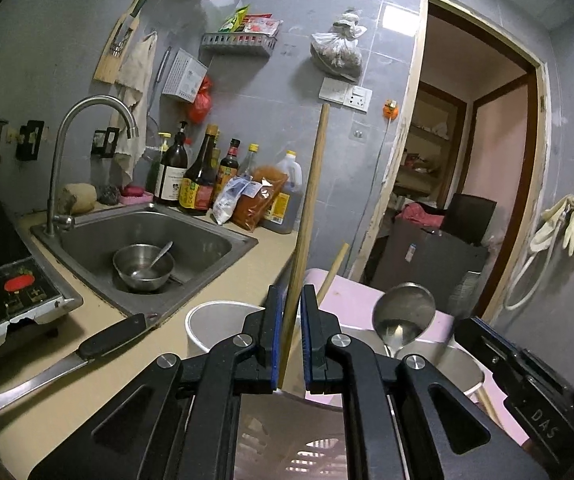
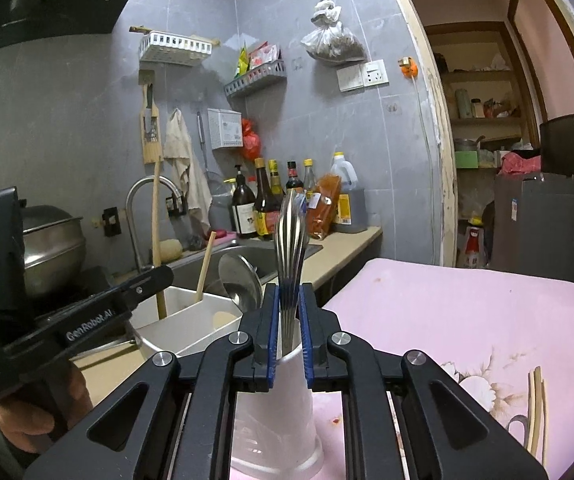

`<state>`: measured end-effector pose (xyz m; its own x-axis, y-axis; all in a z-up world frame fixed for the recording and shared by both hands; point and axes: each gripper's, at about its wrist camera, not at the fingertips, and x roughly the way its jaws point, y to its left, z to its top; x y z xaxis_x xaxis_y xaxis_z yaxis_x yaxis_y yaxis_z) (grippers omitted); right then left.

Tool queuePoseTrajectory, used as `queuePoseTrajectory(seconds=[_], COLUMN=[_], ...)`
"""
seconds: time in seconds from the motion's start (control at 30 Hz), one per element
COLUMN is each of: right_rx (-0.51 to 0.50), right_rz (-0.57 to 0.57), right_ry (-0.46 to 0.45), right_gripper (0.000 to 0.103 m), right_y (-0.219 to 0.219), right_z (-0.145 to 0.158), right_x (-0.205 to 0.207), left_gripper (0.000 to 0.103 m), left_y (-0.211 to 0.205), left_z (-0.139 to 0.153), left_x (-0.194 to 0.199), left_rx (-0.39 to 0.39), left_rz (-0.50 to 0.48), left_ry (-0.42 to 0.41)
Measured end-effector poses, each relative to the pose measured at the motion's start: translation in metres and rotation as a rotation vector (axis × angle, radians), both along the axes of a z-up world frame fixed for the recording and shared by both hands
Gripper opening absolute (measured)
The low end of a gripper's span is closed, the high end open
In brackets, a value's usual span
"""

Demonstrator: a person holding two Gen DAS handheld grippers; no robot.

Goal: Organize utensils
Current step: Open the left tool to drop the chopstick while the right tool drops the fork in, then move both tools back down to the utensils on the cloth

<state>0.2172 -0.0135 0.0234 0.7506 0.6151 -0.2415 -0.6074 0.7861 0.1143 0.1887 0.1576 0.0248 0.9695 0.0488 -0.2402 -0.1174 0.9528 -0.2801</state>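
1. The left claw (image 1: 290, 334) is clenched on a long wooden stick (image 1: 307, 216) that rises upright between its blue pads; the stick's lower end is hidden behind the claw.
2. The right claw (image 2: 288, 330) grips a metal spoon (image 2: 291, 240) seen edge-on – its handle end is lost inside a white cup (image 2: 283, 396) just below the pads.
3. Only the left view shows a ladle (image 1: 403, 316) right of the claw, a knife (image 1: 87, 356) on the counter to its left, and a bowl (image 1: 143, 266) in the sink (image 1: 191, 220) beyond.
4. Only the right view shows chopsticks (image 2: 535, 412) on the pink board (image 2: 467, 320) – cut off at the edge.
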Motion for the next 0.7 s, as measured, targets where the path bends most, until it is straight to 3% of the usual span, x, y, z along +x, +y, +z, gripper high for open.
queuePoseTrajectory(seconds=[0.07,0.2,0.3,0.37,0.43,0.53,0.7], right_rx=[0.001,0.024,0.047,0.053,0.062,0.060,0.093], right_rz=[0.004,0.016,0.000,-0.017,-0.029,-0.067,-0.125], right_ry=[-0.015,-0.029,-0.049,-0.066,-0.092,-0.167,-0.234], right_gripper=[0.009,0.021,0.022,0.032,0.052,0.070,0.086], right_y=[-0.001,-0.006,-0.013,-0.019,-0.025,-0.038,-0.069], right_z=[0.001,0.004,0.009,0.015,0.021,0.030,0.044], right_x=[-0.004,-0.009,-0.013,-0.017,-0.022,-0.032,-0.045], left_gripper=[0.008,0.021,0.028,0.034,0.043,0.056,0.078], left_y=[0.000,0.000,-0.003,-0.006,-0.011,-0.020,-0.037], left_z=[0.003,0.011,0.018,0.022,0.027,0.033,0.043], left_x=[-0.005,-0.012,-0.020,-0.024,-0.028,-0.032,-0.039], left_rx=[0.004,-0.004,0.008,0.018,0.029,0.034,0.059], left_rz=[-0.003,-0.021,-0.021,-0.025,-0.023,-0.034,-0.061], left_ry=[-0.012,-0.031,-0.050,-0.064,-0.081,-0.110,-0.146])
